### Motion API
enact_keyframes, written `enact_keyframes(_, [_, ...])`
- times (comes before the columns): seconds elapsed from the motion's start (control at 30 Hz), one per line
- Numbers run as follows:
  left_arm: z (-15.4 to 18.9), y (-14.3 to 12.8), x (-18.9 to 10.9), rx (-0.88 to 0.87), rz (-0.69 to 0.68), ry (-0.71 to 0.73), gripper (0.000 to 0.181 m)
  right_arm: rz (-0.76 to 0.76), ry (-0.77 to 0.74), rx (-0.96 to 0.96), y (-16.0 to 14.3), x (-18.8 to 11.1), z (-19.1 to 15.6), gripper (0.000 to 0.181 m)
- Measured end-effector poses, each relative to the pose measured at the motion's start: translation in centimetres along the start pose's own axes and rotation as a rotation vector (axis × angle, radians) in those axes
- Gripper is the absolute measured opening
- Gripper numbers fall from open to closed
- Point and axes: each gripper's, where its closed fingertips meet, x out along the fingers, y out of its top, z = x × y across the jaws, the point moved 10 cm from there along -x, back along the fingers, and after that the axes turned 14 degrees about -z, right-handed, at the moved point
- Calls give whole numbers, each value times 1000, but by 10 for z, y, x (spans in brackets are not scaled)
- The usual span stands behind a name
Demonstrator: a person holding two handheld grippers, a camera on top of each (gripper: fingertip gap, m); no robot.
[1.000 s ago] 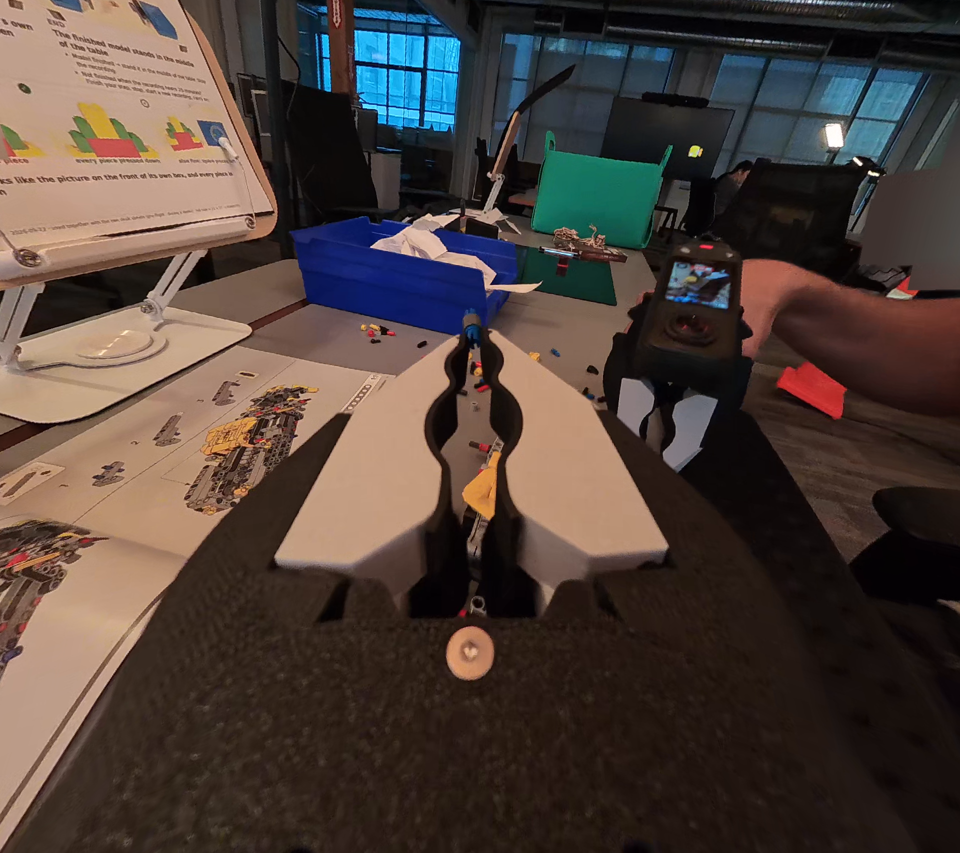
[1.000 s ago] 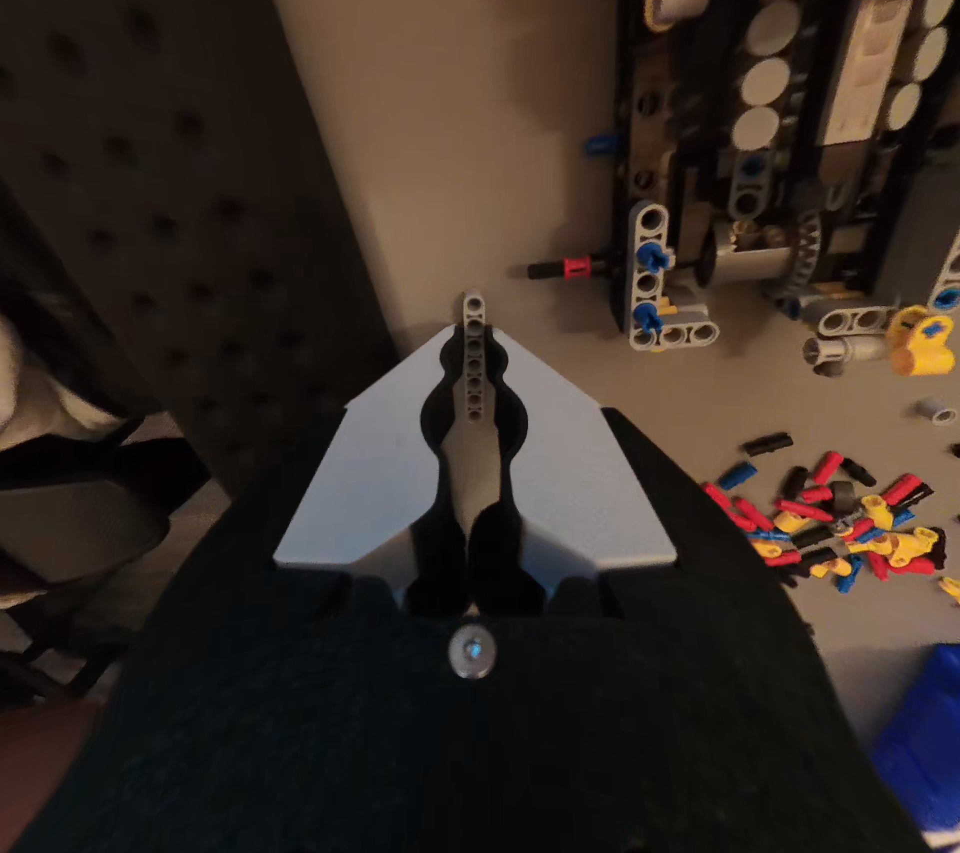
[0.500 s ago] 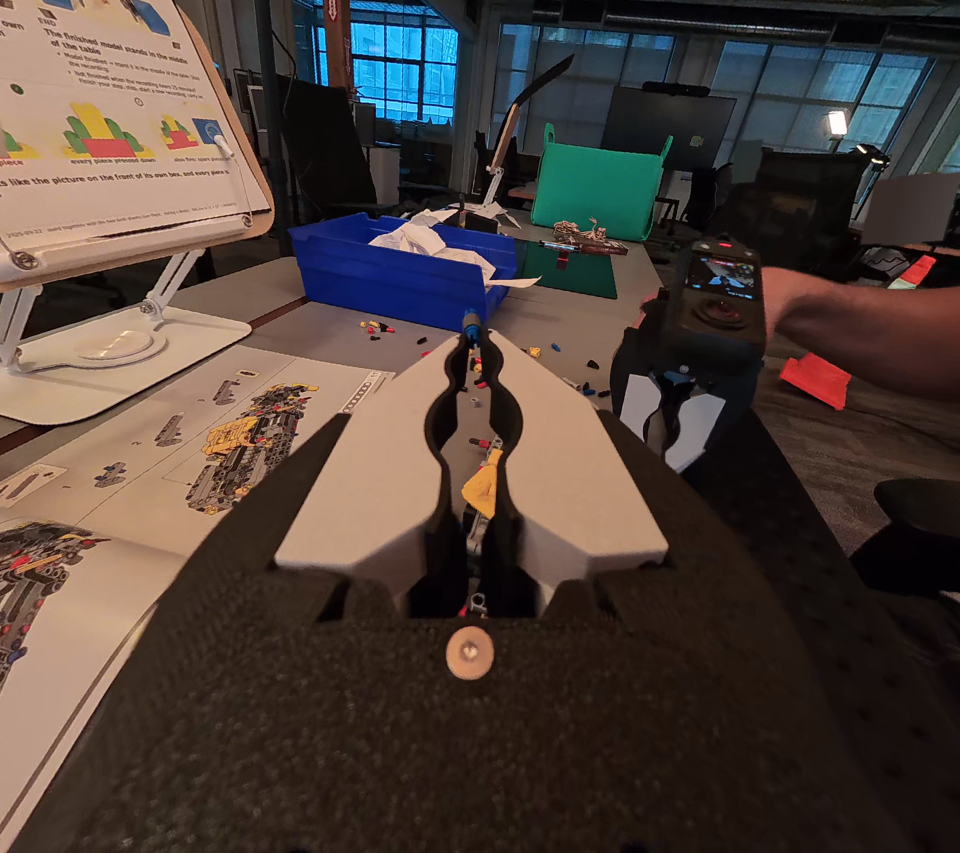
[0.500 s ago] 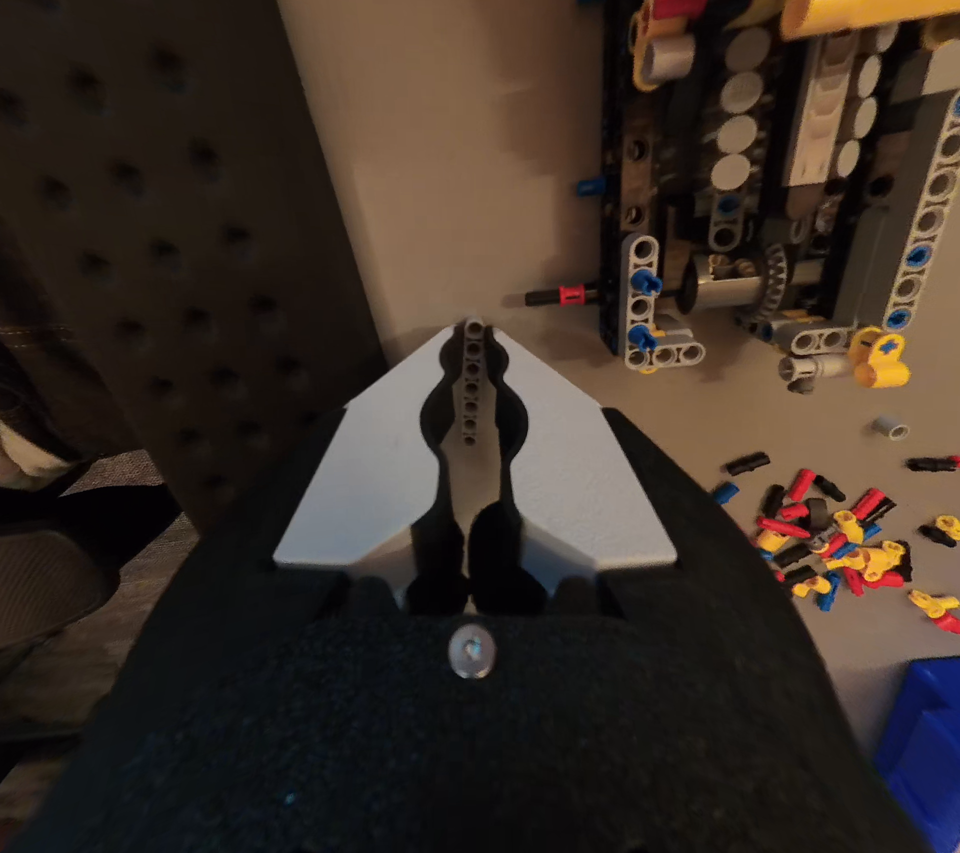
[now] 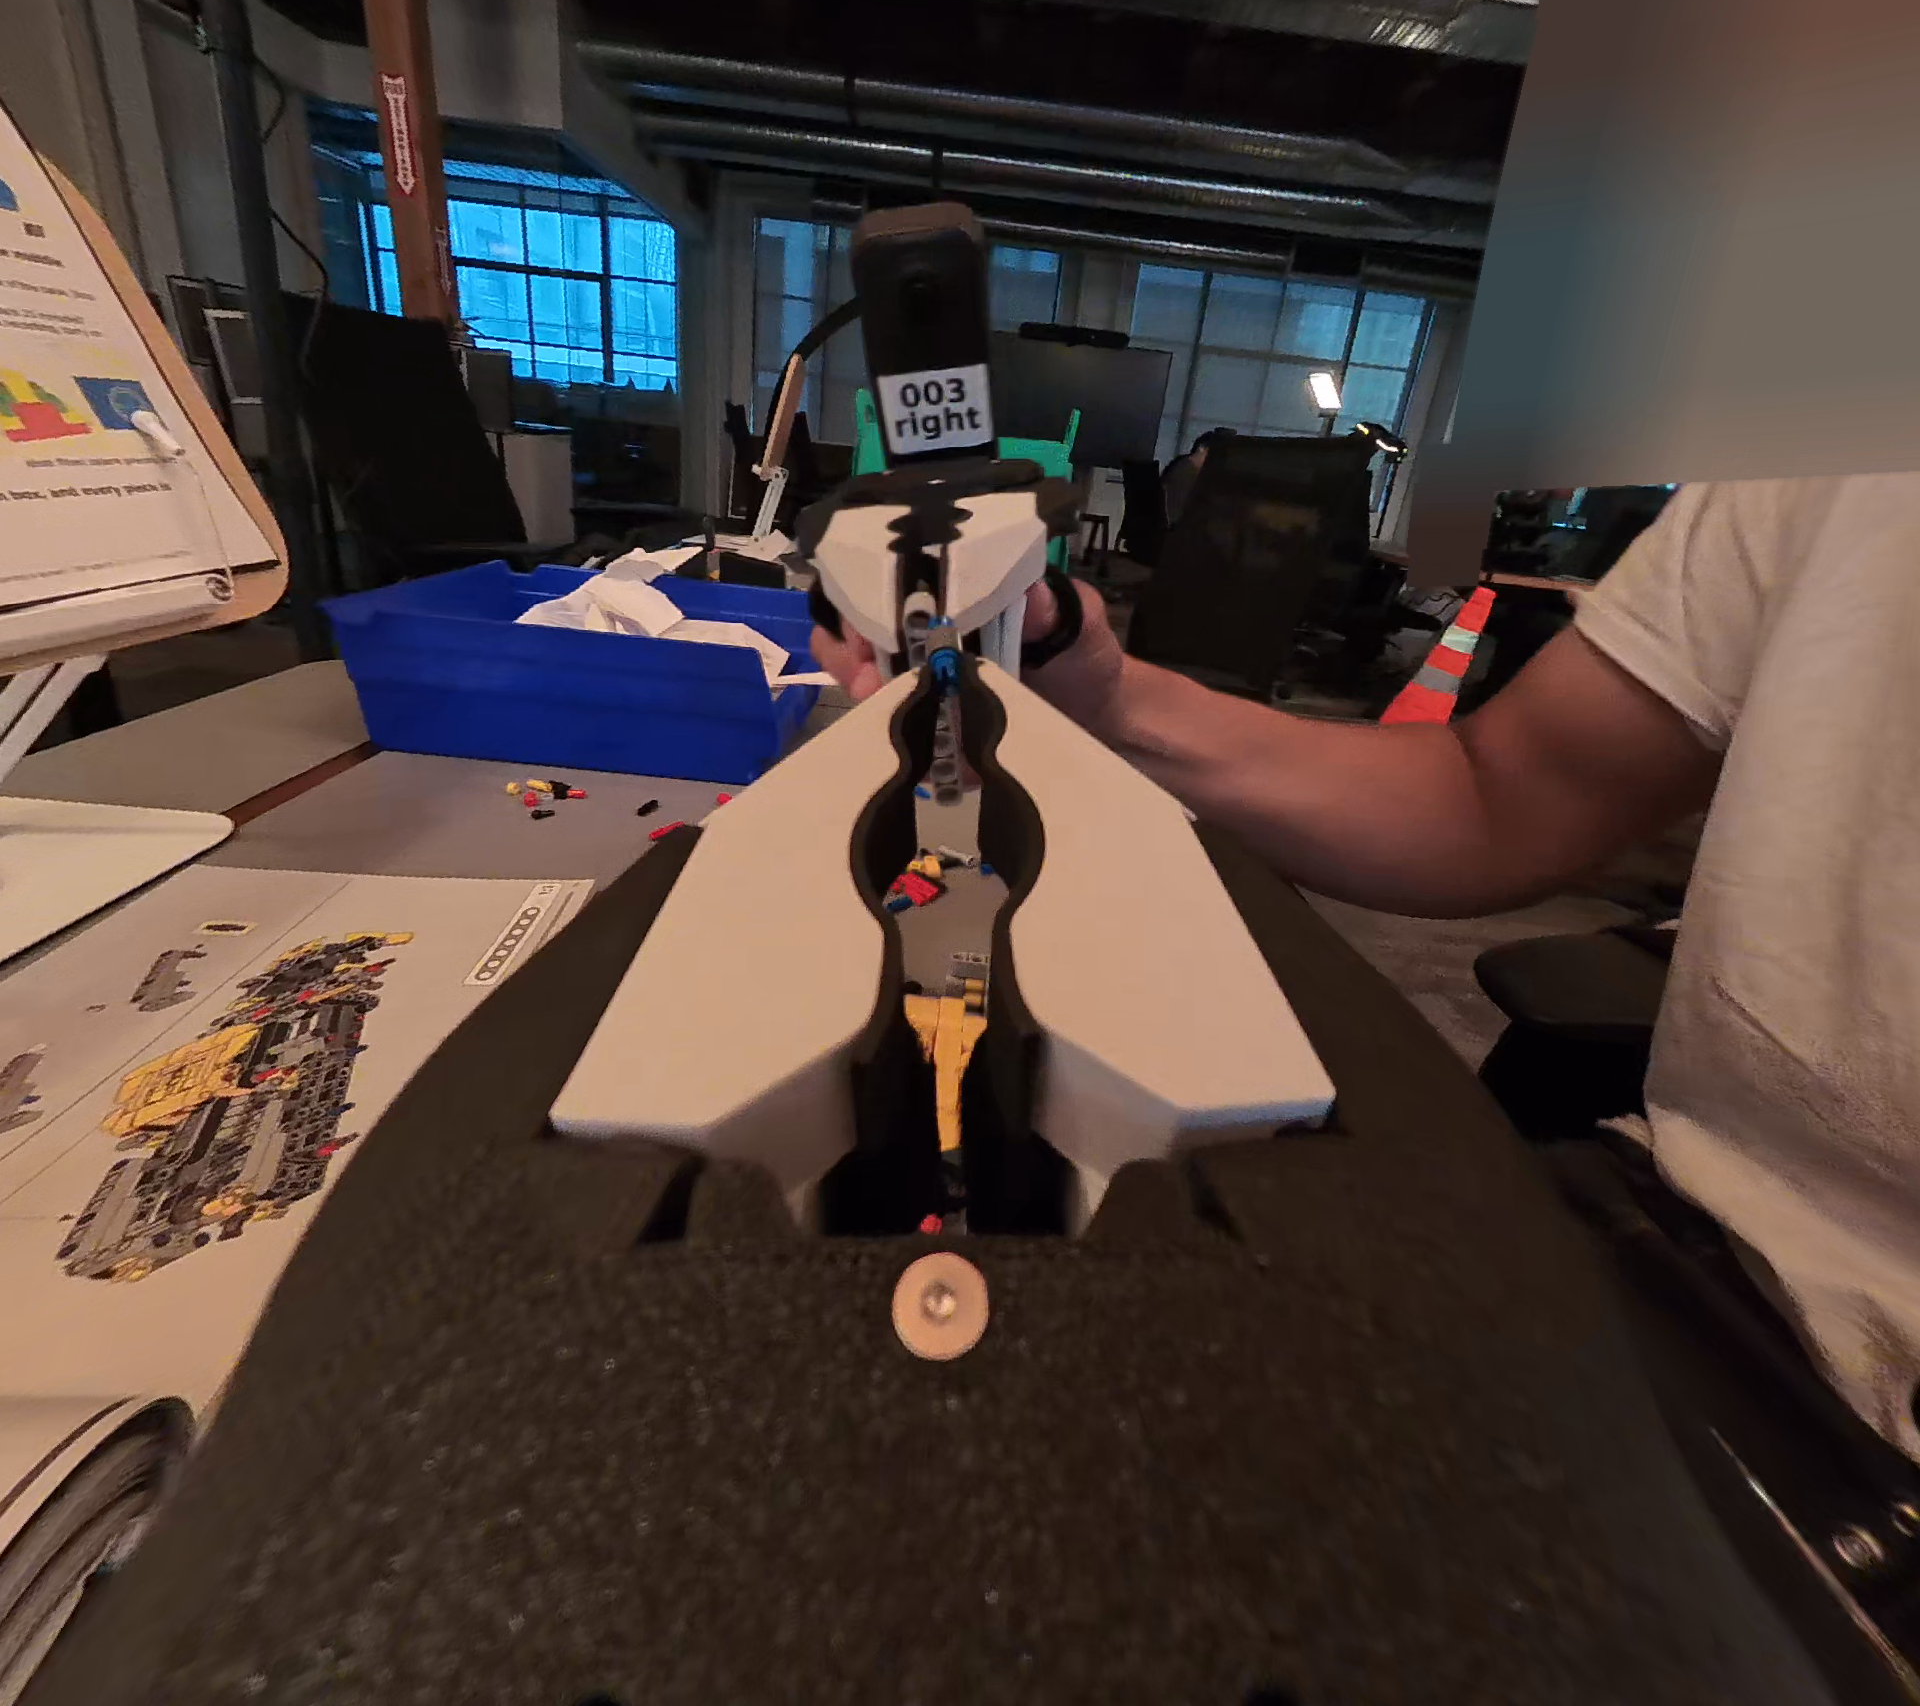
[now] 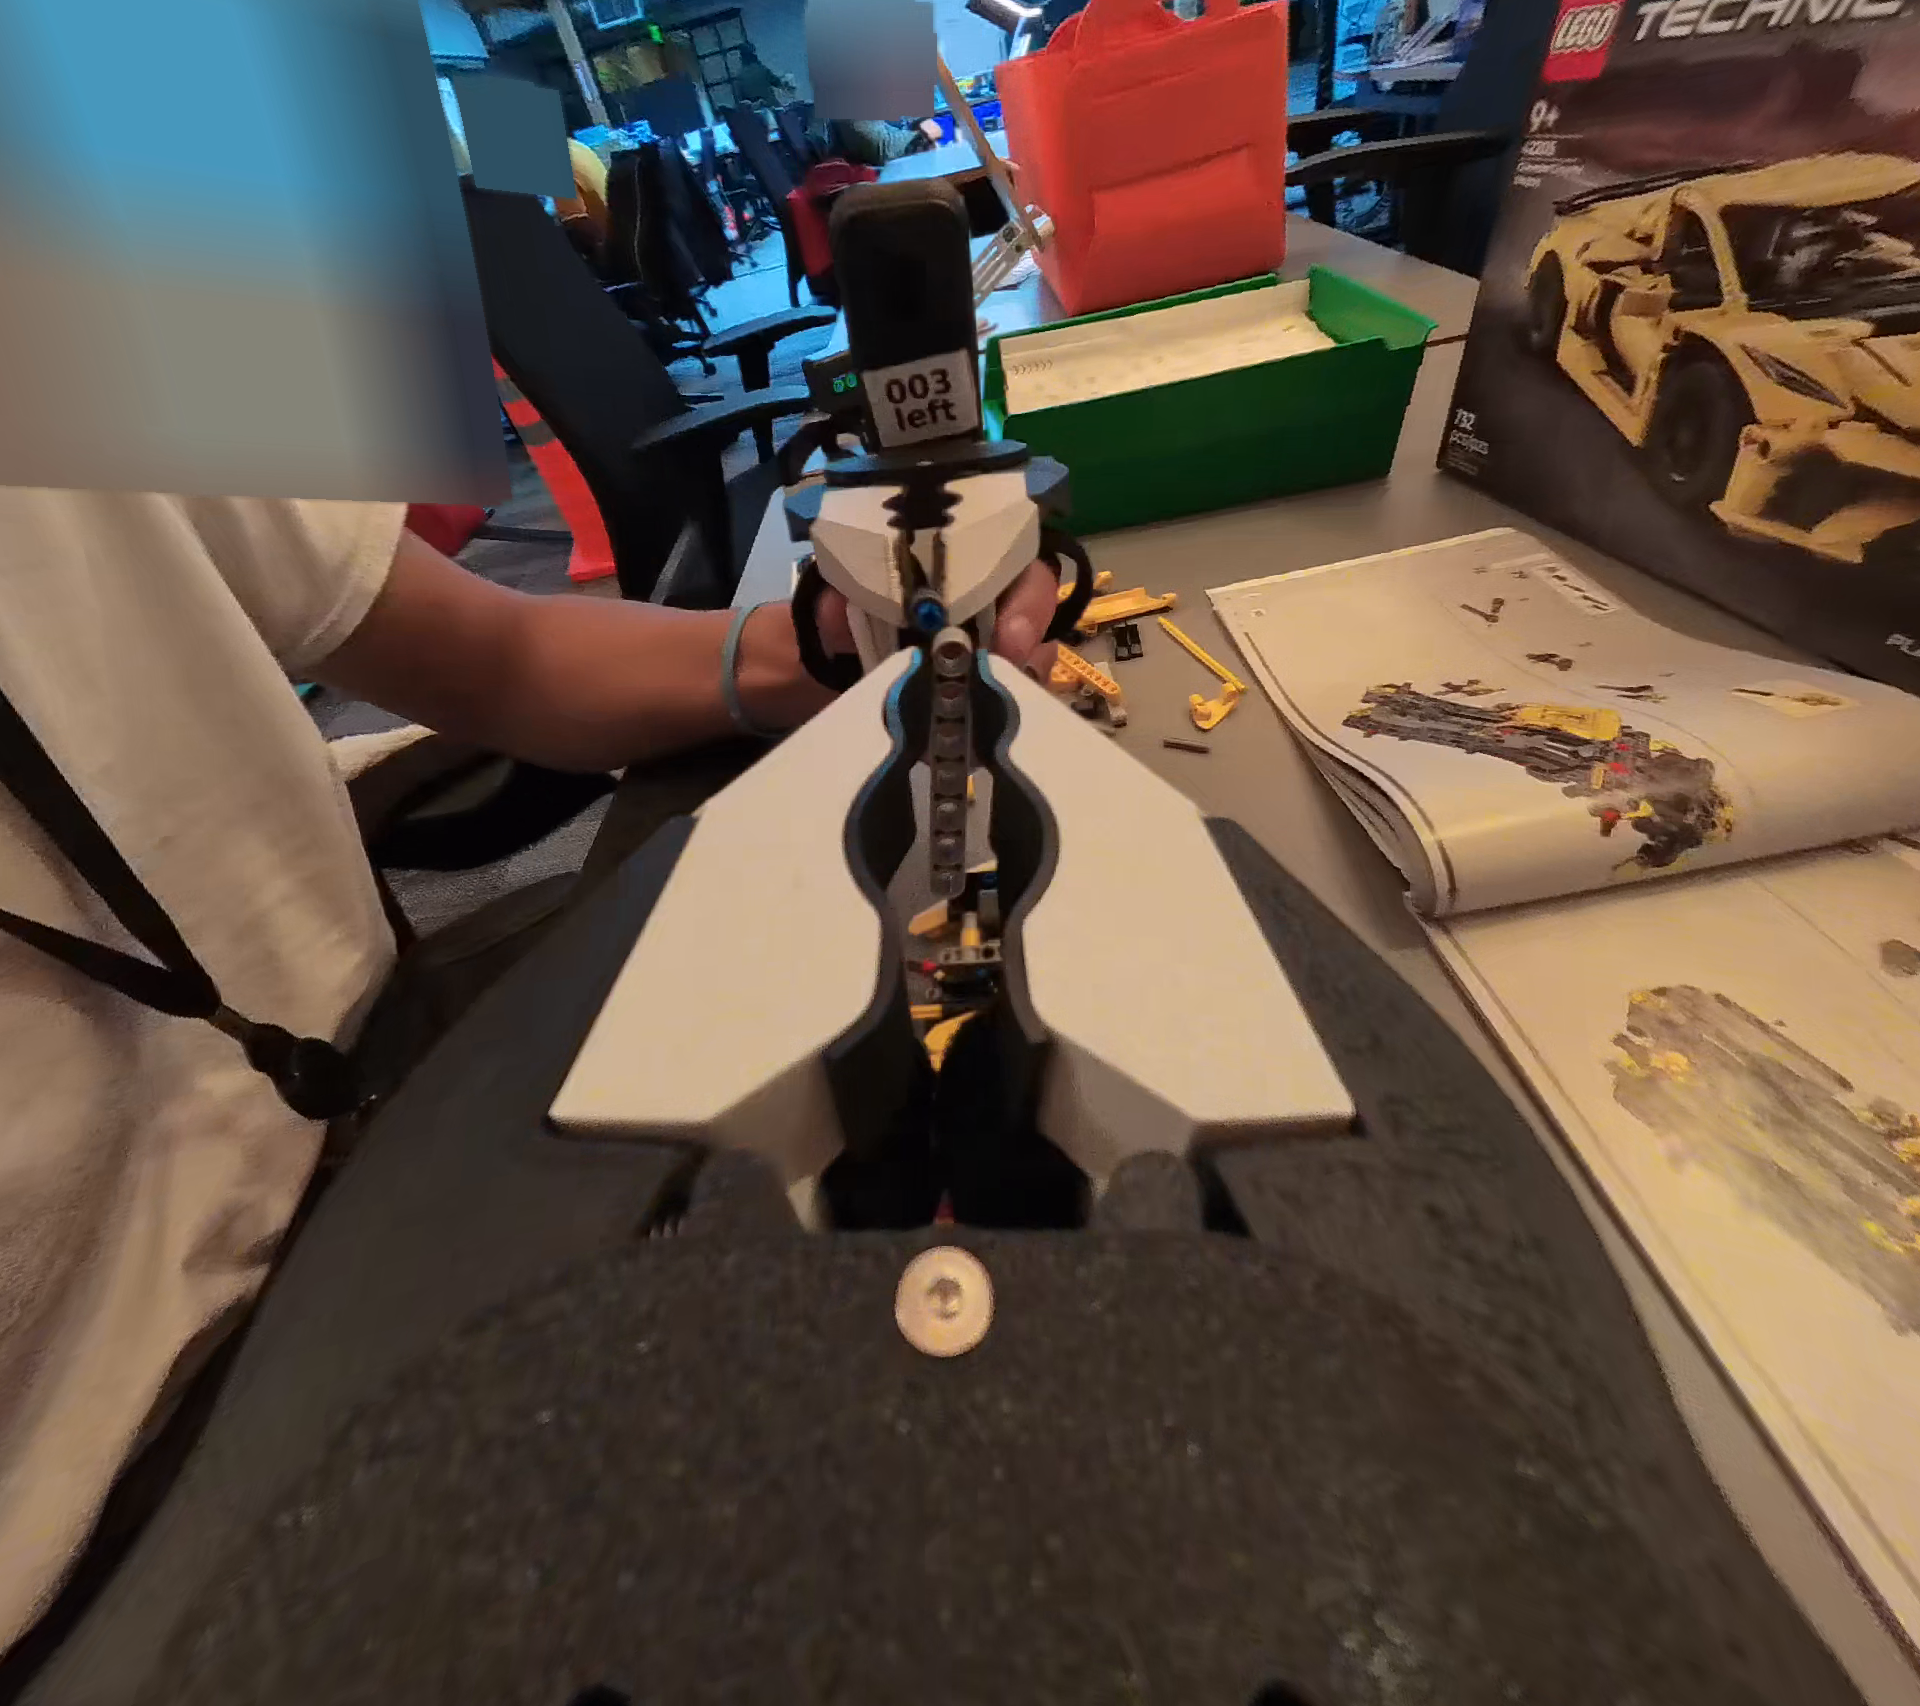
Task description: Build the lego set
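Table (image 6: 1340, 534): we saw a smooth grey top, open glossy manual (image 6: 1558, 752) along its right edge.
Right gripper (image 6: 948, 654): raised level, pressed together on a slim grey holed beam (image 6: 948, 783).
Left gripper (image 5: 943, 682): facing it tip to tip, pinching a small round blue pin (image 5: 941, 665).

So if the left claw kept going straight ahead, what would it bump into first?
Most likely the grey beam held in the right claw, which faces it head-on. The blue pin at the left claw's tip already looks very close to the beam's end hole, though the exact gap is hard to judge.
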Motion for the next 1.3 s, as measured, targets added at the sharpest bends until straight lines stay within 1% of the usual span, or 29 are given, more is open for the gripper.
enact_keyframes(0.07, [0,-1,0,5,-8,0,4,4,53,-4,-1,6,1,7])
enact_keyframes(0.17, [-3,-2,-2,2,-24,10,4,-3,81,-6,-2,10,2,6])
enact_keyframes(0.23, [-3,-3,-1,9,-45,12,4,-35,50,-19,-5,14,2,6])
enact_keyframes(0.27, [-3,-3,0,12,-52,10,4,-35,69,-11,-6,15,2,7])
enact_keyframes(0.33, [-4,-3,-1,9,-39,18,4,-10,12,-13,-7,11,5,7])
enact_keyframes(0.4, [-4,-3,-2,8,-44,17,4,41,43,10,-5,1,8,6])
enact_keyframes(0.5, [-3,-4,2,11,-59,12,4,-3,48,-4,-7,7,7,7])
enact_keyframes(0.57, [-3,-4,1,3,-48,8,4,14,77,4,-5,8,6,7])
enact_keyframes(0.63, [-4,-4,0,0,-57,23,4,-11,69,-5,-7,9,5,7])
enact_keyframes(0.7, [-4,-4,0,-1,-58,16,4,-1,79,5,-7,10,6,7])
enact_keyframes(0.77, [-3,-4,1,4,-62,11,4,3,58,10,-8,9,8,7])
enact_keyframes(0.83, [-3,-4,2,6,-70,12,4,18,91,23,-8,9,8,7])
enact_keyframes(1.03, [-4,-6,3,-12,-67,2,4,-5,86,18,-9,9,8,7])
enact_keyframes(1.17, [-4,-7,3,-3,-92,10,4,-21,90,27,-12,10,9,7])
enact_keyframes(1.23, [-3,-8,4,6,-122,8,4,-64,91,18,-13,10,9,6])
enact_keyframes(1.3, [-3,-9,6,10,-152,17,4,-117,43,-15,-13,8,7,6])
